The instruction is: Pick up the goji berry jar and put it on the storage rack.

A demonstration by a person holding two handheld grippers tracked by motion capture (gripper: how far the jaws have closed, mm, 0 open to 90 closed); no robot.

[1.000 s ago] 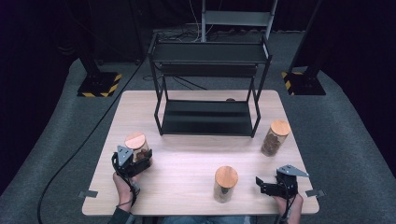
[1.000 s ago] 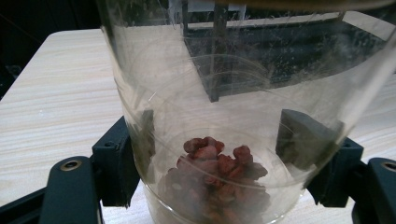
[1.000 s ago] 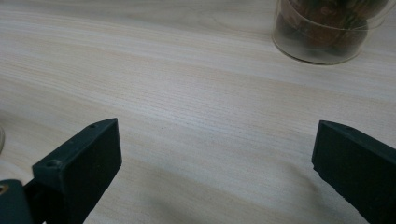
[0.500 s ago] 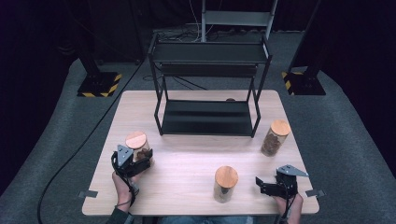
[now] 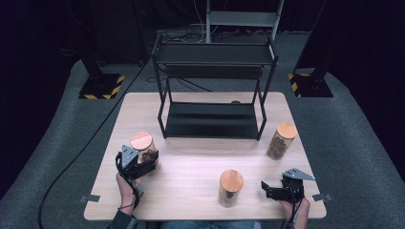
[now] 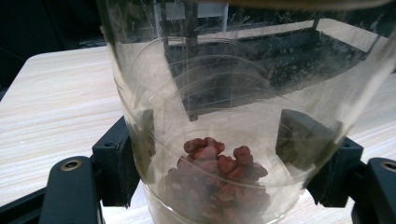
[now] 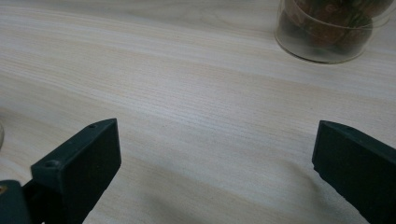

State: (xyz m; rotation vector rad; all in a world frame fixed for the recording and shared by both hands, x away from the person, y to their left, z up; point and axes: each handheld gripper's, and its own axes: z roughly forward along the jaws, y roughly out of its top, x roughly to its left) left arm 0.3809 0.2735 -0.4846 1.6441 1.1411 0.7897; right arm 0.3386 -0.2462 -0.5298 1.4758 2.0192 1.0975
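Note:
A glass jar with a wooden lid stands at the table's left, holding reddish pieces at its bottom. My left gripper is shut on it, one black pad pressed on either side of the glass. Whether the jar rests on the table or hangs just above it I cannot tell. At the front right, my right gripper lies low over the wood and points left. Its jaws stand wide open, and between them there is bare table.
A second lidded jar stands at front centre, and a third at the right. A jar base with brown contents shows ahead of the right gripper. A black two-tier rack takes up the back of the wooden table.

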